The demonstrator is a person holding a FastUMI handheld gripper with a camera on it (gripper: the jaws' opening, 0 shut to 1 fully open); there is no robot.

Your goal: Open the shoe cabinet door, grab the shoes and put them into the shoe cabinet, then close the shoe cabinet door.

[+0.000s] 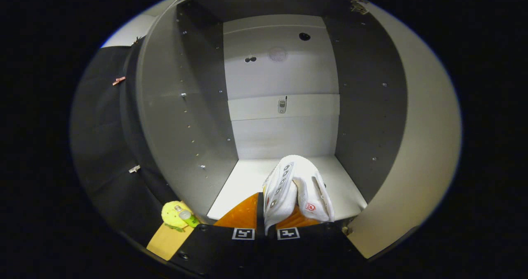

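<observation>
Gripper pinches white shoe between both fingers, toe pointing ahead into open shoe cabinet. Shoe hangs just over cabinet floor, apparently not yet resting. Door swung wide, right of fingers. Risk: early release tips shoe sideways, heel overhanging front edge, blocking door closure.

Dim overall, cabinet back panel lit brightest, side walls shadowed, strong fisheye bend at edges, focus ok.
</observation>
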